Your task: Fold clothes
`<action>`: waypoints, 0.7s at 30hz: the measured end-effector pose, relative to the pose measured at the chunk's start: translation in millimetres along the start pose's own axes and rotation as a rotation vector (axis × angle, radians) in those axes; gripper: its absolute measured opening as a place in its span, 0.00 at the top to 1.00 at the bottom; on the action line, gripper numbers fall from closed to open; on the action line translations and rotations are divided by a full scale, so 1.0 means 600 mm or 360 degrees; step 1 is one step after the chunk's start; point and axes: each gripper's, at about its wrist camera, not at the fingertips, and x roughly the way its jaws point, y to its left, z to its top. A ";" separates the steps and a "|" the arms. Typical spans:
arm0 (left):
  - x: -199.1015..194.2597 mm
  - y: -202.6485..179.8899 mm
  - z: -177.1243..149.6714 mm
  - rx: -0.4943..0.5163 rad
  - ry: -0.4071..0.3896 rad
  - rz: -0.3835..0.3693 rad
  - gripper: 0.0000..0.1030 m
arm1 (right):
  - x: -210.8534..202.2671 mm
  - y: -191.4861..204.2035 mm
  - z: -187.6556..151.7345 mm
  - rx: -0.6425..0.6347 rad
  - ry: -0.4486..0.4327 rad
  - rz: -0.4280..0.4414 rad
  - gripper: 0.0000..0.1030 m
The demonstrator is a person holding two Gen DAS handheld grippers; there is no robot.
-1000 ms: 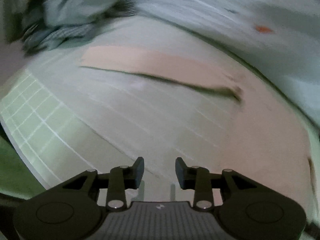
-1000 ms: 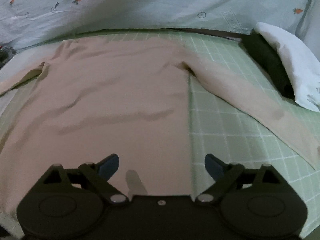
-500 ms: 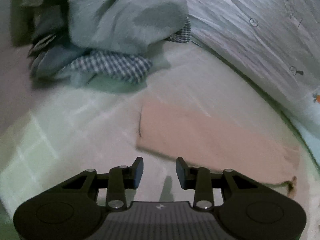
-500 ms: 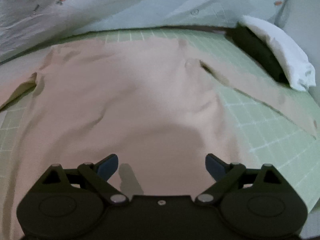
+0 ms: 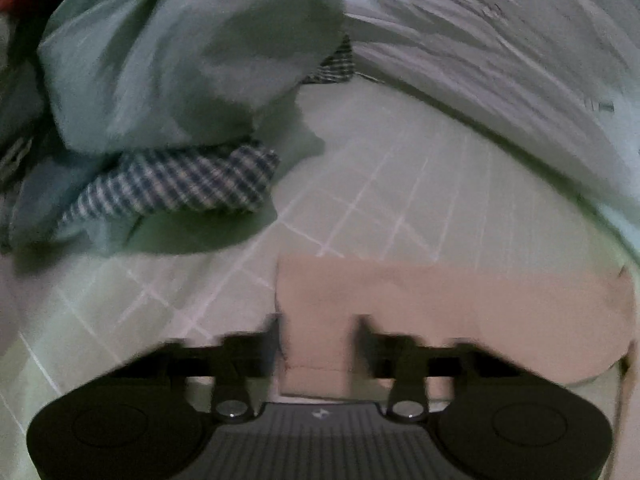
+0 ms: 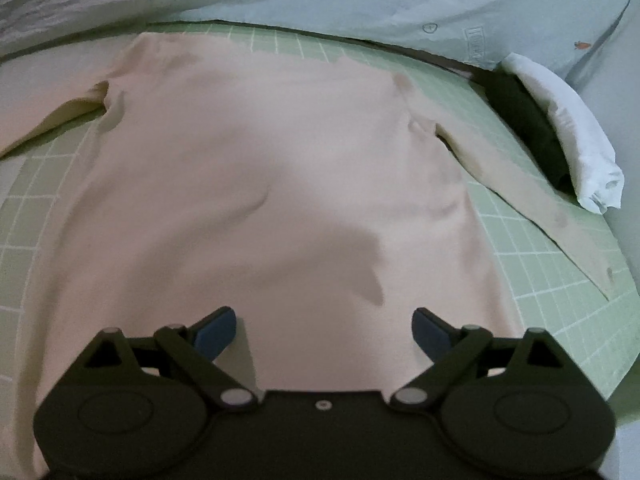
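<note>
Beige long-sleeve top (image 6: pixel 280 184) lies flat on green grid mat (image 6: pixel 560 280), body spread out, both sleeves out to the sides. R sleeve (image 6: pixel 532 200) runs diagonally toward mat's right edge, a few dark spots on it. L sleeve (image 6: pixel 48 116) goes off frame left.

R gripper (image 6: pixel 324 328) over lower part of the top's body, jaws spread wide, nothing between them; blue fingertips (image 6: pixel 216 330) look just above the fabric, contact can't tell. Shadow on the cloth ahead of it.

L gripper (image 5: pixel 318 336) is at the cuff end of the L sleeve (image 5: pixel 440 312); jaws apart w/ a moderate gap, cuff edge sits in that gap. Frame is motion-blurred so can't tell if pads touch the fabric; not clamped.

Beyond the L gripper: pile of unfolded clothes, a light teal garment (image 5: pixel 180 60) on top, a blue/white checked piece (image 5: pixel 180 188) below it, red bit at far top-left corner. Pale wrinkled sheet (image 5: pixel 500 40) behind the mat w/ small prints.

R view, far right: white folded cloth (image 6: pixel 568 132) lying on a dark item (image 6: pixel 520 112), beside the R sleeve, not touching it
</note>
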 end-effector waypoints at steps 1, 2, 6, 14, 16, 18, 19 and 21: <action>-0.005 0.000 -0.002 0.0012 -0.0012 -0.0003 0.97 | 0.000 0.001 0.000 -0.0003 0.0003 -0.0007 0.04; -0.012 0.003 -0.004 0.0004 -0.0022 -0.0018 0.97 | -0.001 0.002 0.001 -0.0007 0.0005 -0.0014 0.03; -0.047 0.025 -0.021 -0.0104 -0.0043 -0.0030 0.98 | -0.001 -0.006 -0.001 0.0005 -0.0008 0.0008 0.02; -0.091 0.048 -0.084 -0.0265 0.0023 -0.0043 0.98 | -0.006 -0.027 -0.008 0.0032 -0.0045 0.0066 0.01; -0.090 0.051 -0.102 -0.0312 0.0067 -0.0035 0.98 | -0.007 -0.032 -0.009 0.0039 -0.0054 0.0080 0.00; -0.092 0.057 -0.115 -0.0395 0.0112 -0.0082 0.98 | -0.008 -0.037 -0.011 0.0046 -0.0063 0.0095 0.02; -0.095 0.058 -0.116 -0.0435 0.0114 -0.0107 0.98 | -0.008 -0.040 -0.012 0.0049 -0.0068 0.0102 0.03; -0.109 0.055 -0.113 -0.0455 0.0087 -0.0149 0.98 | -0.014 -0.049 -0.013 0.0066 -0.0090 0.0109 0.03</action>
